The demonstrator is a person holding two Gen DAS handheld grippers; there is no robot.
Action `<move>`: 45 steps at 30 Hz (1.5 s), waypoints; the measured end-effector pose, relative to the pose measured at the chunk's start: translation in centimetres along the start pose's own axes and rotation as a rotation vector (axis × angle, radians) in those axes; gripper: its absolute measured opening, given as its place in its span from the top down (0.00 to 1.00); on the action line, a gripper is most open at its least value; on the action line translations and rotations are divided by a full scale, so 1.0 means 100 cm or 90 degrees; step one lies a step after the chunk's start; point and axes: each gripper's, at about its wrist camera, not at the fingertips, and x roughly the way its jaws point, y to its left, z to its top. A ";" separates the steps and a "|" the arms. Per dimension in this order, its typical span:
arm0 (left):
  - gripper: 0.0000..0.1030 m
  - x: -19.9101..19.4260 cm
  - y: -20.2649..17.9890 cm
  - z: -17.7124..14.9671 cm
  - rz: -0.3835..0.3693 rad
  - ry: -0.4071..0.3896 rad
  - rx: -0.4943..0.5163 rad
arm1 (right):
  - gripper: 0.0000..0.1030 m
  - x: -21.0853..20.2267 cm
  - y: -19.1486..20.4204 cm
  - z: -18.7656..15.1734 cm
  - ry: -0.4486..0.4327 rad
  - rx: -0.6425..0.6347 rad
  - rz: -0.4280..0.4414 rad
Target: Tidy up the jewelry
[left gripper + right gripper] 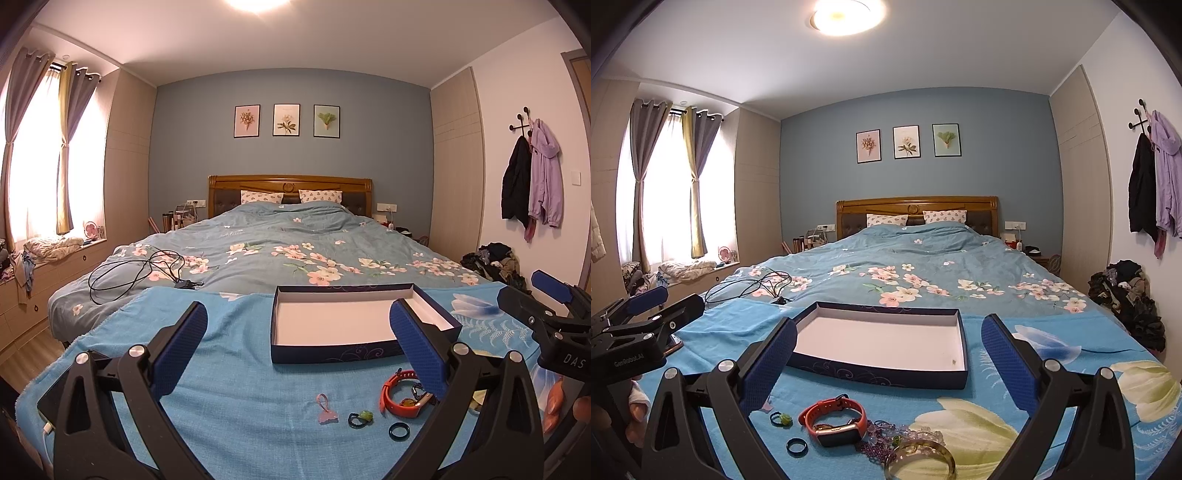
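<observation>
Blue floral blanket (713,332) spreads under both my claws. My left claw (297,345) and right claw (889,360) hang spread wide, gripping nothing. Nearest my right claw lie an orange watch (834,419), rings (795,445) and a bangle (919,459); beyond them sits the shallow box (882,341), bed (923,266) behind.

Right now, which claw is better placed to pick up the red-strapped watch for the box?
Right. The red-strapped watch lies between the open right claw fingers, just before the empty navy box. For the left claw, also open, the watch sits off by its right finger.
</observation>
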 end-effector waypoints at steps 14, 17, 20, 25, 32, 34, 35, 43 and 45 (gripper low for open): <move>0.06 0.001 0.001 0.001 -0.001 0.003 0.000 | 0.06 -0.001 -0.002 -0.001 0.005 0.006 0.001; 0.06 0.002 -0.001 -0.001 -0.002 0.005 0.001 | 0.06 -0.001 -0.003 -0.001 0.005 0.009 0.003; 0.06 0.002 -0.002 -0.001 -0.003 0.006 0.001 | 0.06 0.000 -0.004 -0.001 0.008 0.011 0.003; 0.06 0.002 -0.003 -0.002 -0.007 0.011 -0.001 | 0.06 0.001 -0.004 -0.001 0.012 0.012 -0.002; 0.06 0.006 -0.002 -0.002 -0.008 0.015 -0.002 | 0.06 0.002 -0.004 0.000 0.017 0.017 0.000; 0.06 0.006 -0.001 -0.002 -0.009 0.015 -0.003 | 0.06 0.002 -0.004 0.000 0.015 0.018 -0.001; 0.06 0.006 -0.002 -0.002 -0.009 0.015 -0.002 | 0.06 0.002 -0.005 0.000 0.015 0.018 -0.001; 0.06 0.006 -0.002 -0.001 -0.009 0.015 -0.002 | 0.06 0.000 -0.005 0.001 0.014 0.019 -0.001; 0.06 0.008 -0.002 -0.001 -0.010 0.016 -0.001 | 0.06 0.001 -0.005 0.001 0.014 0.020 -0.001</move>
